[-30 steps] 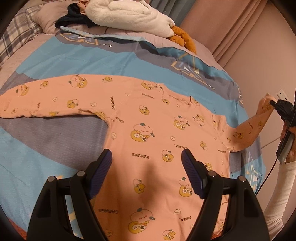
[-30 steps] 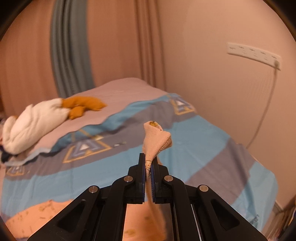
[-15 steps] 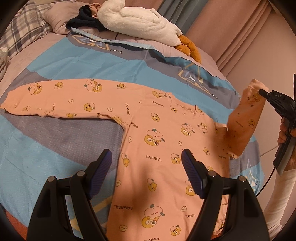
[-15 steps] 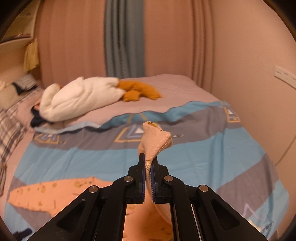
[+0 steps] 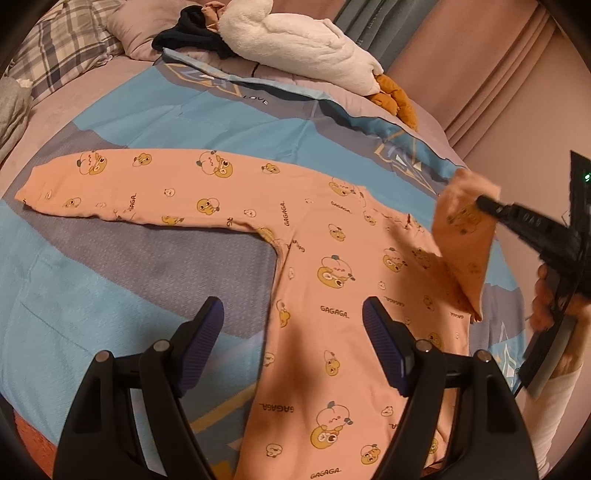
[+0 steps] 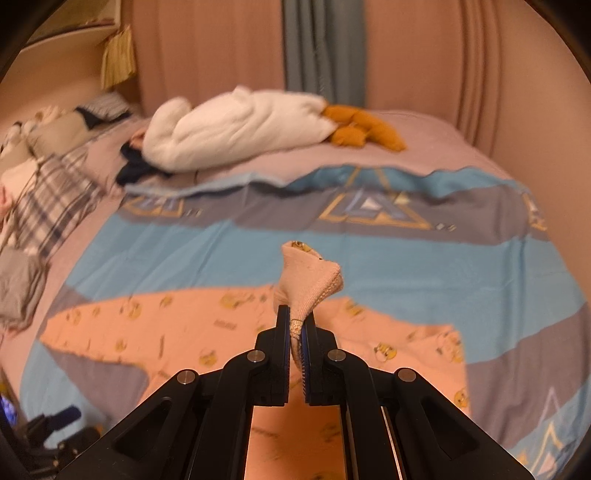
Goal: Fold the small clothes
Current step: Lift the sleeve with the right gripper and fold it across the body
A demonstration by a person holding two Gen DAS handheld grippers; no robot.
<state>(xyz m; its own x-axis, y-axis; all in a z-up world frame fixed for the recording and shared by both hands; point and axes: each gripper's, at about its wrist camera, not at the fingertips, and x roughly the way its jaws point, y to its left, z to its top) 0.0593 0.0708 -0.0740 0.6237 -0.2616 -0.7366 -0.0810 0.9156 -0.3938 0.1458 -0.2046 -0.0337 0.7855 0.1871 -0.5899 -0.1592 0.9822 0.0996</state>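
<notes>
A small peach long-sleeved top printed with cartoon faces lies flat on the bed, its left sleeve stretched out to the left. My right gripper is shut on the cuff of the right sleeve and holds it lifted over the chest; in the left wrist view that gripper comes in from the right with the sleeve hanging from it. My left gripper hovers open above the top's lower body, nothing between its fingers.
The top rests on a blue and grey quilt. A white plush toy with orange feet and dark clothing lie at the bed's far side. A plaid pillow is far left. A wall and curtains close the right side.
My right gripper has carried the right sleeve cuff up and leftward, from beyond the bed's right edge to above the top's chest. The left gripper shifted slightly and stays open.
</notes>
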